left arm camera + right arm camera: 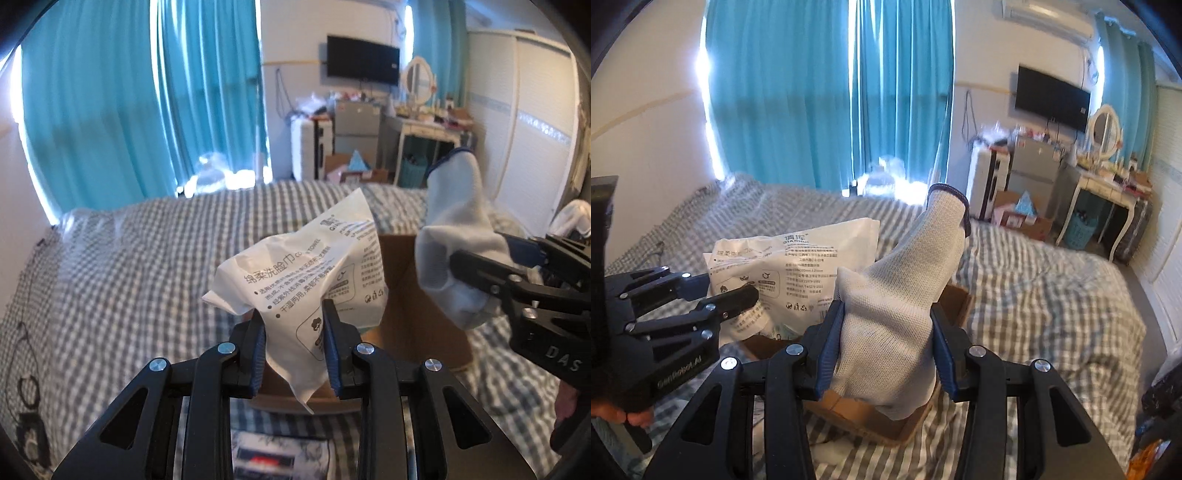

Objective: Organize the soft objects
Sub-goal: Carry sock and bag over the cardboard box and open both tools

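My left gripper [293, 334] is shut on a white cotton towel pack [306, 273] with printed text and holds it up over an open cardboard box [417, 317] on the bed. The pack also shows in the right wrist view [798, 266]. My right gripper [888, 338] is shut on a white sock with a dark blue cuff [905, 291] and holds it above the same box [871, 417]. In the left wrist view the sock [454, 240] and the right gripper [476, 273] are at the right. The left gripper [733, 291] shows at the left of the right wrist view.
The box sits on a bed with a grey checked cover [140, 266]. Teal curtains [122, 96] hang behind. A wall TV [362, 59], a small fridge [356, 125], a dressing table with a mirror [424, 125] and a wardrobe [524, 122] stand beyond the bed.
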Tool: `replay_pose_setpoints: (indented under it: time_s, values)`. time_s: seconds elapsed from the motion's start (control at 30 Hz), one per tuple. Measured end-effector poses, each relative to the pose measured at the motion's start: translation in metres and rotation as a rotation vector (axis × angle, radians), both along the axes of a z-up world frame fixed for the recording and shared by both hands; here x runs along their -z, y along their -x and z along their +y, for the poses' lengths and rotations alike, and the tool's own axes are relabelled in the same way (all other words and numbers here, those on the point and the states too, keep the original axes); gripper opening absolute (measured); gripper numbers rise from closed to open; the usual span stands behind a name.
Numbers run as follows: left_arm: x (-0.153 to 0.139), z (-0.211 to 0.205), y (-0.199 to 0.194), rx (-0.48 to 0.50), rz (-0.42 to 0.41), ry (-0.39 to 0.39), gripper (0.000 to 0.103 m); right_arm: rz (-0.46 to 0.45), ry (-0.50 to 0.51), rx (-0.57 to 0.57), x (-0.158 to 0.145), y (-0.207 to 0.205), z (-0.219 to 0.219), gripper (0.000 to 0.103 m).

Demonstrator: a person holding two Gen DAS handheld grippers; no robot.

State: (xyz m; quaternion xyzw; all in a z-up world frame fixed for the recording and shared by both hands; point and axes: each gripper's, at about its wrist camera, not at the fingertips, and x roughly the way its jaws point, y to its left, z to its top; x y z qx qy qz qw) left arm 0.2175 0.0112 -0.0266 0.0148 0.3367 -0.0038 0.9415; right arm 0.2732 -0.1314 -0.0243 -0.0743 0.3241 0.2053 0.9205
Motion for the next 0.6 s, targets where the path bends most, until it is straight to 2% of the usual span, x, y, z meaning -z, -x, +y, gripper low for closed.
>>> replay_pose_setpoints:
  time_s: [0.13,0.27,0.33,0.4,0.47,0.53,0.6]
  values:
    - [0.03,-0.001,-0.023,-0.012,0.06,0.004,0.032,0.077,-0.022,-0.011,0.035,-0.025,0.003,0.044]
    - [0.052,0.001,-0.036,0.003,0.115,0.013,0.036,0.081,-0.036,-0.017,0.05,-0.029,-0.002,0.046]
    - [0.055,0.0,-0.037,0.005,0.122,0.015,0.038,0.076,-0.042,-0.011,0.049,-0.032,-0.008,0.051]
    - [0.057,-0.001,-0.035,0.001,0.127,0.012,0.049,0.061,-0.051,0.002,0.044,-0.03,-0.012,0.075]
    - [0.055,-0.001,-0.034,-0.003,0.141,0.011,0.056,0.037,-0.072,0.018,0.035,-0.025,-0.018,0.079]
    - [0.05,-0.001,-0.028,-0.006,0.141,0.002,0.057,0.023,-0.081,0.03,0.022,-0.019,-0.026,0.079]
    - [0.041,-0.001,-0.016,-0.006,0.115,-0.009,0.059,0.006,-0.078,0.043,0.009,-0.008,-0.029,0.085]
